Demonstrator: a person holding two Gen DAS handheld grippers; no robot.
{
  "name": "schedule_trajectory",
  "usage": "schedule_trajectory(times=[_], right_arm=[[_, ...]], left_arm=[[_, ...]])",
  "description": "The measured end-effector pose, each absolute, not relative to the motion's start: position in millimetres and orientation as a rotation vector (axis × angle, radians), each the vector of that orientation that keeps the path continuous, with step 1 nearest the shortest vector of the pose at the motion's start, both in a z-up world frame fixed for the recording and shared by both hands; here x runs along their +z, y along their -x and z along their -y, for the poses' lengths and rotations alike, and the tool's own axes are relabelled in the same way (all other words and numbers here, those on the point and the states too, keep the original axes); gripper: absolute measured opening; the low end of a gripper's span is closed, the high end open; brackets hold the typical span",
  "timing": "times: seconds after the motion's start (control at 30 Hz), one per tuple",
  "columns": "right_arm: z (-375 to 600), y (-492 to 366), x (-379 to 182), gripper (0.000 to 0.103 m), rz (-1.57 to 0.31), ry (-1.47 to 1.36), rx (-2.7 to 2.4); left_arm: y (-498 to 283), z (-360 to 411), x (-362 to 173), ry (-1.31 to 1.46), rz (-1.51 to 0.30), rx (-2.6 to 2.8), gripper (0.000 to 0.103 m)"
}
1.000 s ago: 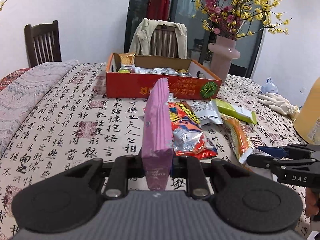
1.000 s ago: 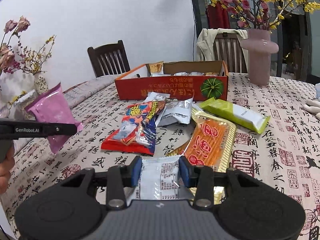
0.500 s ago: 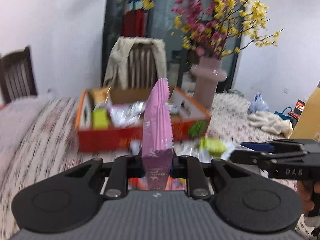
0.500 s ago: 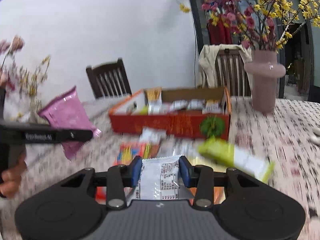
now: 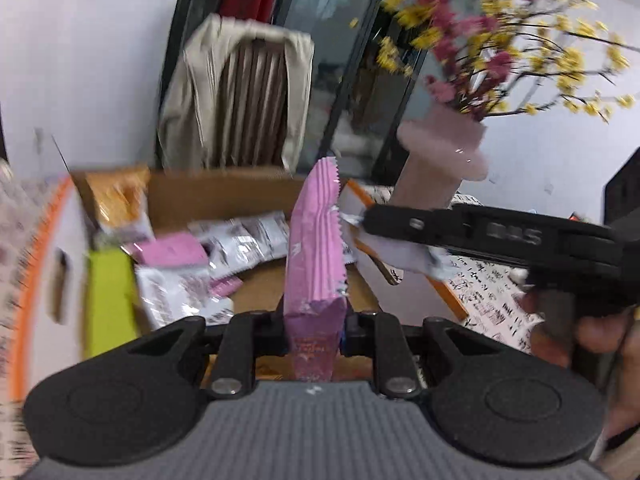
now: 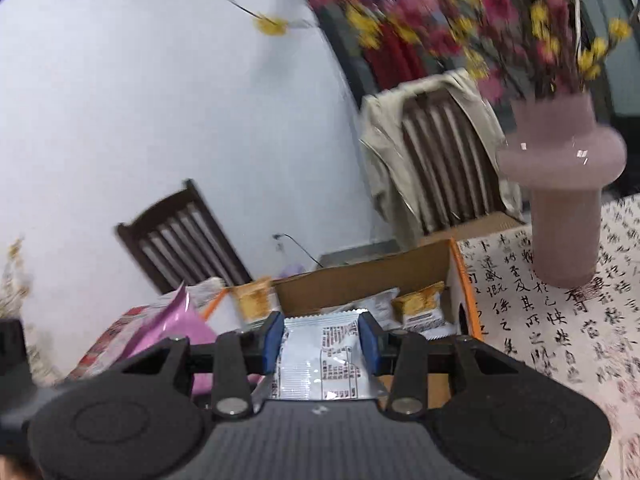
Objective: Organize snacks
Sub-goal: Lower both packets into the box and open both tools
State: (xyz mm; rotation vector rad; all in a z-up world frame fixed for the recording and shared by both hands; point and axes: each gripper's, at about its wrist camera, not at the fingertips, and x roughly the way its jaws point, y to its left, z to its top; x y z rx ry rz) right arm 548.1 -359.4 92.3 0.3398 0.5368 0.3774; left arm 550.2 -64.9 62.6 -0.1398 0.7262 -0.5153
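My left gripper (image 5: pixel 315 330) is shut on a pink snack packet (image 5: pixel 316 248) that stands upright on edge, held over the open orange cardboard box (image 5: pixel 40 240). Inside the box lie silver, pink, green and orange packets. My right gripper (image 6: pixel 321 340) is shut on a white and silver snack packet (image 6: pixel 322 354), just above the box's right end (image 6: pixel 460 276). The right gripper (image 5: pixel 460 232) with its white packet also shows in the left wrist view, close to the pink packet's right. The pink packet (image 6: pixel 172 324) shows at the left in the right wrist view.
A pink vase (image 6: pixel 560 184) of red and yellow flowers stands right of the box on the calligraphy tablecloth (image 6: pixel 560 320). A chair draped with a beige jacket (image 5: pixel 240 92) stands behind the box, and a dark wooden chair (image 6: pixel 180 240) is further left.
Both grippers have moved forward from the loose snacks on the table to over the box, still carrying their packets. The box now fills the lower view; the right gripper has rolled.
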Motion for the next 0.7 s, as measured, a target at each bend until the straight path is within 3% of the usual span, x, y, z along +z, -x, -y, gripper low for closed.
schedule_trajectory(times=[0.1,0.13,0.2,0.37,0.57,0.7], right_arm=[[355.9,-586.7,73.7,0.040,-0.601,-0.351,0.329],[354.5,-595.0,67.6,0.040,-0.617,-0.354,0.315],[347.6,-605.3,57.3,0.042,-0.634,-0.331,0.294],[343.2,-611.3,48.8,0.054,-0.627,-0.321,0.303],[347.7,-597.6,62.0,0.057,-0.607,-0.307,0.310],[353.9,-576.7,78.5,0.063,-0.590,-0.264,0.307]], left_arm=[[-571.3,65.2,46.3,0.198,-0.775,-0.509,0.026],[-574.9,63.6,43.2,0.209,-0.775,-0.492,0.037],[-578.0,60.7,39.7,0.224,-0.759,-0.476,0.049],[-570.8,53.1,48.4,0.179,-0.716,-0.454,0.057],[-546.6,44.1,69.3,0.108,-0.668,-0.406,0.066],[-525.2,39.3,83.9,0.045,-0.632,-0.350,0.080]])
